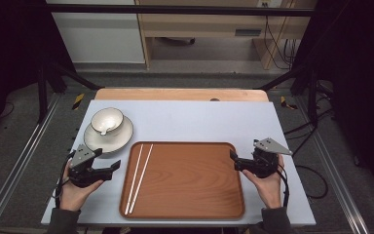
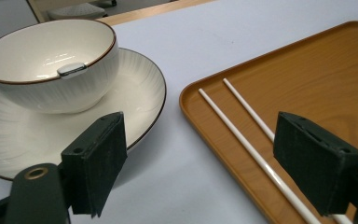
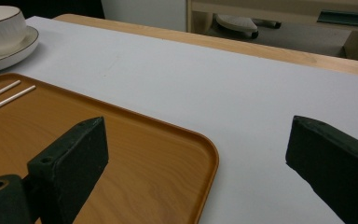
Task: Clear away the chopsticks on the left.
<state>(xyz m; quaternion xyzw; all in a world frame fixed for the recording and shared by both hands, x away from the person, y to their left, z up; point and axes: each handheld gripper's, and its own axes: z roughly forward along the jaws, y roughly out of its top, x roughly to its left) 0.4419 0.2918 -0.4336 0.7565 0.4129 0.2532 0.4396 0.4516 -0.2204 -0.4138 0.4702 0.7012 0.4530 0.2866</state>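
A brown wooden tray [image 1: 190, 180] lies at the table's front middle. Two white chopsticks [image 1: 139, 175] rest side by side along its left part. Left of the tray, a white bowl [image 1: 106, 120] with a dark rim stands on a white plate [image 1: 121, 137], and a spoon [image 2: 71, 70] leans inside the bowl. My left gripper [image 1: 112, 169] is open between plate and tray, nothing in its jaws; in the left gripper view [image 2: 214, 158] the chopsticks [image 2: 242, 135] lie just beyond it. My right gripper [image 1: 235, 162] is open at the tray's right edge [image 3: 200, 158], empty.
A pale mat [image 1: 199, 119] covers the wooden table, bare behind the tray. Black frame posts stand at both sides, and cables trail on the floor at the right. A cabinet and a desk stand beyond the table's far edge.
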